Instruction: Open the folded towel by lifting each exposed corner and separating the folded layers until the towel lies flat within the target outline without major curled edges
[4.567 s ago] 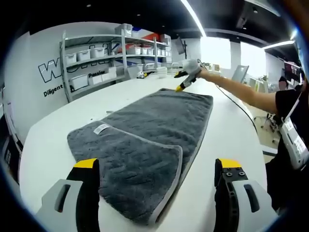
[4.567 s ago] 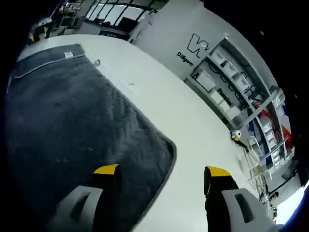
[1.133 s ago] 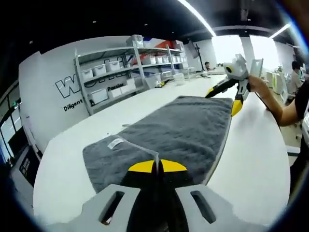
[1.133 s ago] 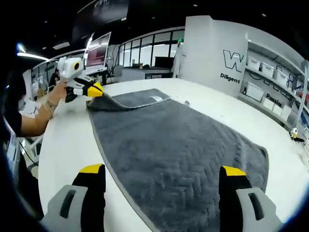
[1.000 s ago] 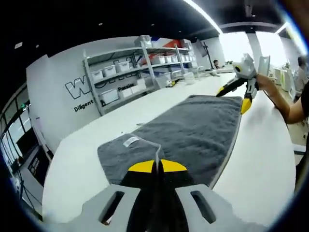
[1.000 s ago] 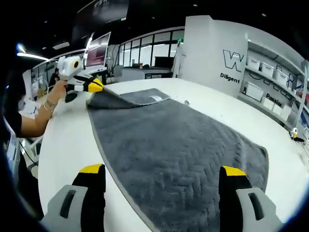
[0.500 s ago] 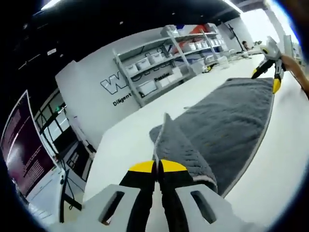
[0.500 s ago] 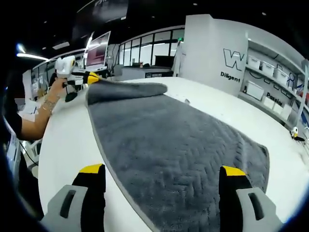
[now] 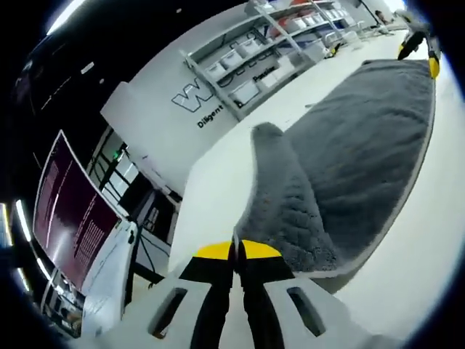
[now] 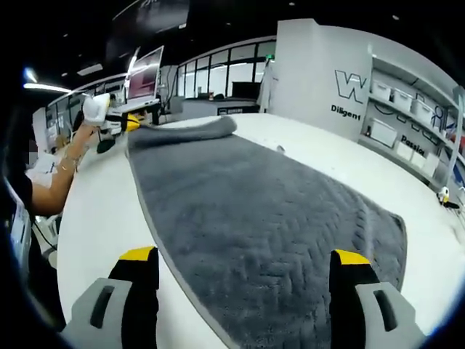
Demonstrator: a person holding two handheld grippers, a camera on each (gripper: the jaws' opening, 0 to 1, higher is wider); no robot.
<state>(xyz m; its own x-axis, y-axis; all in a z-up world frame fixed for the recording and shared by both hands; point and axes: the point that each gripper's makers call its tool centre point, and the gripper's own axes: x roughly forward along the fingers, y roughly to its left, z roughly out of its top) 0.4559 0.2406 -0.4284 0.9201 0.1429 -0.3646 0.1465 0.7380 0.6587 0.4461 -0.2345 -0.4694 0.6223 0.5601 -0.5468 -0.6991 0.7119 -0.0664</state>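
The left claw (image 9: pixel 237 253) is pressed together on a lifted fold of the grey towel (image 10: pixel 269 218) – the rest spread across the white tabletop (image 10: pixel 94 211) – while the right claw (image 10: pixel 243 262) hangs spread over its near edge, shelves (image 9: pixel 290 36) beyond.

A long white table (image 10: pixel 312 178) with a rounded end carries a grey towel (image 10: pixel 254 218), spread lengthwise along its middle with bare white surface on both sides. One end of the towel is raised off the table as a rolled fold (image 9: pixel 280 196). A small yellow object (image 10: pixel 445 198) lies near the far edge.
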